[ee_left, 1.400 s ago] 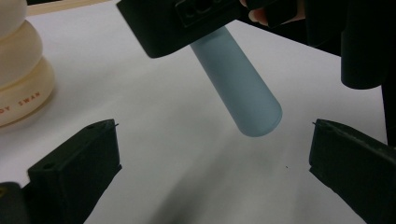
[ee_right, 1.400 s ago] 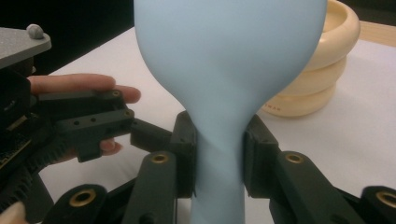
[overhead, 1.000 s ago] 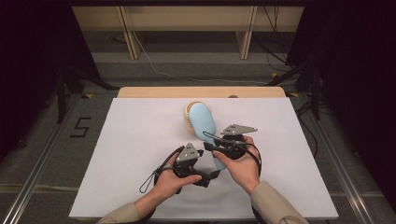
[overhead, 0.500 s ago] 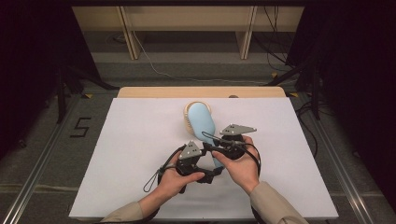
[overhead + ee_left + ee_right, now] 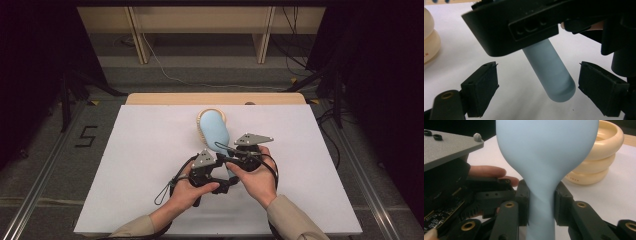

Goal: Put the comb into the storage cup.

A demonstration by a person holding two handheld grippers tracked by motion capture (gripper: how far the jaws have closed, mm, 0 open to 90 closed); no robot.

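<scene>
The right gripper (image 5: 541, 202) pinches the narrow handle of a light blue brush (image 5: 546, 157) between its two black pads, which press on both sides of it. The left gripper (image 5: 537, 85) has its jaws spread, and they have just been closing; the round handle end of the brush lies between them, and the pads do not touch it. In the high view both grippers are at 6 o'clock on the white table (image 5: 125, 165). Farther, at 12 o'clock from the hands, the brush head lies against a cream ringed stand (image 5: 599, 157). It carries small lettering, too small to read. On the floor at 9 o'clock a "5" (image 5: 86, 136) is marked.
</scene>
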